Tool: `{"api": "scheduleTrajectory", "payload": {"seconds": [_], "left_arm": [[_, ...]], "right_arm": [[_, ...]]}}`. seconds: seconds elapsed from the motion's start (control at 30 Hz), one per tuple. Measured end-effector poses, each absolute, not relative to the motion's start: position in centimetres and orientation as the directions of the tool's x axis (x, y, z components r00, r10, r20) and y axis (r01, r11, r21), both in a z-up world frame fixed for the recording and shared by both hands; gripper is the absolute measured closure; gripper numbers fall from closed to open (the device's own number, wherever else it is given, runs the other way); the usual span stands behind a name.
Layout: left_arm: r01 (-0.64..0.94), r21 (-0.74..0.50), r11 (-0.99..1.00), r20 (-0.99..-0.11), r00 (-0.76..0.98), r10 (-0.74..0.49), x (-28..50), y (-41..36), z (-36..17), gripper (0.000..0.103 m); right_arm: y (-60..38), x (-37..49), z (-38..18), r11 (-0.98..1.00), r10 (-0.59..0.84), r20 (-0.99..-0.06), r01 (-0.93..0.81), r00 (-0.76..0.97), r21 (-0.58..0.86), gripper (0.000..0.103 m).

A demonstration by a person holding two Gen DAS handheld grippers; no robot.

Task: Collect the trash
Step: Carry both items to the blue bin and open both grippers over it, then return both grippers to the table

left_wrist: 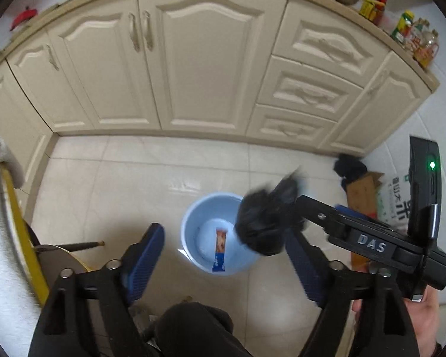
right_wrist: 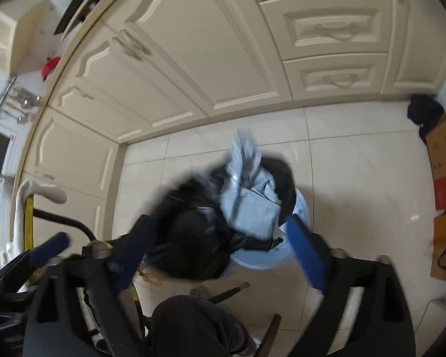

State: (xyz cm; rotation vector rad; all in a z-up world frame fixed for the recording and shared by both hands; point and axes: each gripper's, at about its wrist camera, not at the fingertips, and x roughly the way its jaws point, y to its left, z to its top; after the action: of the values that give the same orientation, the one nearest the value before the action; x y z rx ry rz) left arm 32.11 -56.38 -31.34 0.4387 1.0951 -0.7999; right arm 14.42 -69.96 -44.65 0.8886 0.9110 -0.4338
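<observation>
A: Where do we have the trash right now?

B: One snack wrapper [left_wrist: 220,250] lies at the bottom of the light blue bin [left_wrist: 190,223]. Its long axis runs from twelve to six o'clock in our left view, blue end toward six.

A: And the black bag?

B: The black bag [left_wrist: 263,226] hangs over the bin's rim at about three o'clock, blurred. In our right view the black bag [right_wrist: 193,232] bulges out toward nine o'clock of the bin [right_wrist: 258,263], and a grey plastic bag [right_wrist: 246,196] sits bunched on top, its loose end pointing to twelve.

A: How are our claws set?

B: Our left claw [left_wrist: 223,267] is released, its two blue pads wide apart, with the bin and wrapper showing between them. Our right claw [right_wrist: 220,253] also has its pads spread, and the bags lie between and just beyond them. We cannot tell whether either pad touches the bag, since that part is smeared.

A: Room to move?

B: Bare tiled floor [left_wrist: 119,184] surrounds the bin toward twelve and nine o'clock, up to the cream cupboards [left_wrist: 205,59]. At three o'clock a cardboard box [right_wrist: 444,154] and a dark bundle [right_wrist: 425,113] stand against the wall, well apart from the bin. At six o'clock our own dark knee [left_wrist: 193,327] sits near the bin.
</observation>
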Motion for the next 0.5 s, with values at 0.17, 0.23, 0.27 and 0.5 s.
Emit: {"api": "scheduleTrajectory", "payload": {"seconds": [0.17, 0.23, 0.27, 0.5], "left_arm": [[0.751, -0.007, 0.66, -0.879, 0.31, -0.362, 32.3, -55.8, -29.8, 0.011], [0.746, 0.007, 0.666, -0.862, 0.342, -0.375, 32.0, -54.7, -29.1, 0.005], [0.744, 0.01, 0.668, -0.852, 0.356, -0.384, 31.8, -53.5, -28.4, 0.005], [0.717, 0.003, 0.697, -0.767, 0.448, -0.459, 30.1, -47.2, -24.1, 0.003]], "right_arm": [[-69.4, 13.6, -43.8, 0.578, -0.006, -0.833, 0.682, 0.553, 0.448, 0.0], [-68.9, 13.3, -42.9, 0.585, -0.02, -0.832, 0.682, 0.554, 0.44, 0.0], [-68.6, 13.3, -42.5, 0.589, -0.026, -0.832, 0.681, 0.554, 0.435, 0.0], [-65.6, 13.0, -37.3, 0.627, -0.061, -0.791, 0.64, 0.609, 0.445, 0.0]]}}
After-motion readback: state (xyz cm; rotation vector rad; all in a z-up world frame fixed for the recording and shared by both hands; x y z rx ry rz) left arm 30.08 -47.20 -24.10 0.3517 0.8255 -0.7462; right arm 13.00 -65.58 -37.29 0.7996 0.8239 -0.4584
